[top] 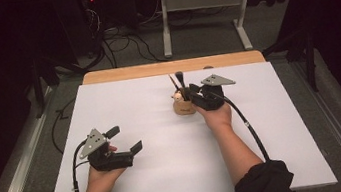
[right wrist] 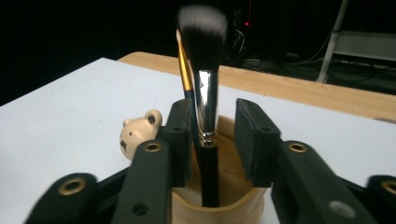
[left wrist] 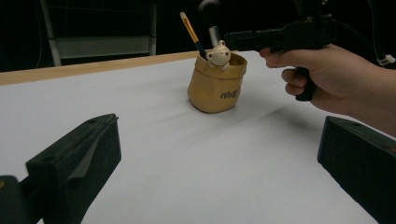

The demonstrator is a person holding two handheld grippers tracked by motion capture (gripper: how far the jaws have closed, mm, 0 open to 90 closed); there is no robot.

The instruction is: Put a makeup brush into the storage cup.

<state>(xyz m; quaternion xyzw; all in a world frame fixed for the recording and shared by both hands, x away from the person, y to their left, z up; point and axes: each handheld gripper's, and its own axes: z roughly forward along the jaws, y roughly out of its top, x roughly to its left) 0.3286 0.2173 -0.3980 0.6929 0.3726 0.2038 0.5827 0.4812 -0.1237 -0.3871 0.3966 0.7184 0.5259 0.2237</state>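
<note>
Makeup brush (right wrist: 206, 107), with a dark fluffy head, silver ferrule and black handle, stands upright between the pads of the right claw (right wrist: 212, 140); those pads sit a little apart from the handle, with a gap on the right side, so nothing is pinched. A thinner brush (right wrist: 183, 70) with a gold ferrule leans just behind it at its left. Both stand in a tan pot (left wrist: 217, 84) with a small bear figure (right wrist: 139, 131) at its rim. In the high view that pot (top: 183, 107) sits right of centre, in the upper half of the white surface (top: 169, 172), with the right claw (top: 194, 94) over it from the right. Well apart, at lower left of that view, the left claw (top: 125, 139) hangs with its jaws wide apart and nothing in them, pointing toward the pot.
</note>
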